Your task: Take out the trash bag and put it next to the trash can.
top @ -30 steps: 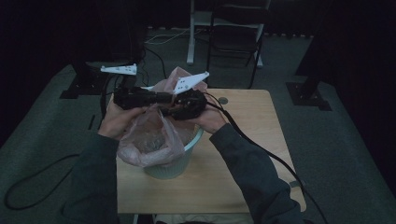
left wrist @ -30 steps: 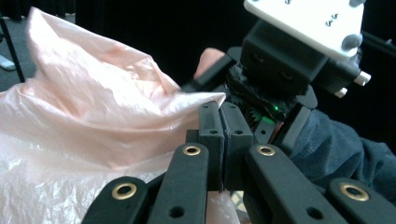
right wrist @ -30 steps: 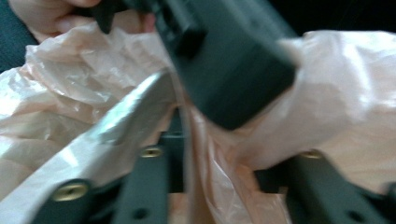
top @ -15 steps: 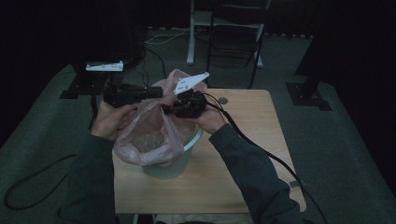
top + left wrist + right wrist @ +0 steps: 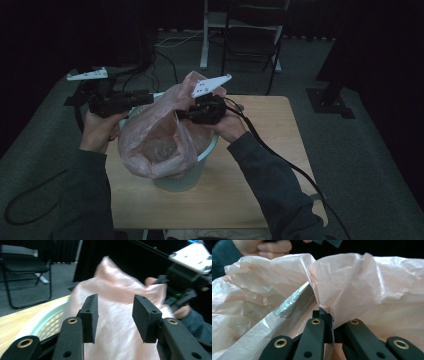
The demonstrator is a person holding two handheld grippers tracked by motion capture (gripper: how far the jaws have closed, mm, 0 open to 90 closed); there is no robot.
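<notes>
Pink crinkled plastic bag [image 5: 160,135] bulging from pale green basket [image 5: 207,152]; pinched by right gripper [image 5: 324,322]; left gripper [image 5: 115,317] spread, empty.

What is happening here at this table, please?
A person is fitting a pink bag into a green basket on the table. The right gripper is shut on the bag's edge. The left gripper is open, with the bag just beyond its jaws and not gripped.
</notes>
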